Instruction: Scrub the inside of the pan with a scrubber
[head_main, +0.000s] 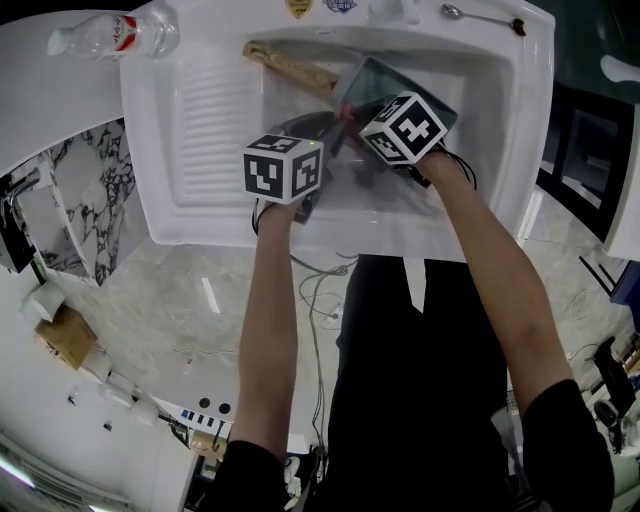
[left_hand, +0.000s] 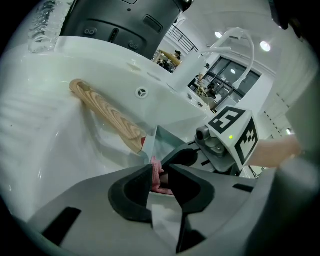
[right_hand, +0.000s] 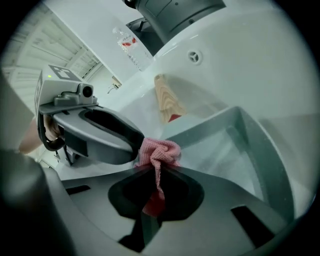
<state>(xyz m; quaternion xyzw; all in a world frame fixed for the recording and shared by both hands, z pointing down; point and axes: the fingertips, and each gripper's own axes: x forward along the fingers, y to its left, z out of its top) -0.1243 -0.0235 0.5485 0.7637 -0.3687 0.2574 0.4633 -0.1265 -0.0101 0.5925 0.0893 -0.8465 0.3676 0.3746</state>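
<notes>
Right gripper (right_hand: 157, 170): jaws clamped tight on the pink knitted scrubber cloth (right_hand: 160, 152), which bunches up just past the tips. Left gripper (left_hand: 161, 175): jaws partly apart, a bit of the same cloth showing btwn them, not pinched. Its tip meets the bunch. Both work over the square grey pan (right_hand: 235, 145) w/ light wooden handle (left_hand: 107, 112), which sits in the white sink (head_main: 200, 120), handle toward the back wall. Clear plastic bottle (head_main: 115, 35) lies left of the sink; metal spoon (head_main: 480, 17) on back rim.
</notes>
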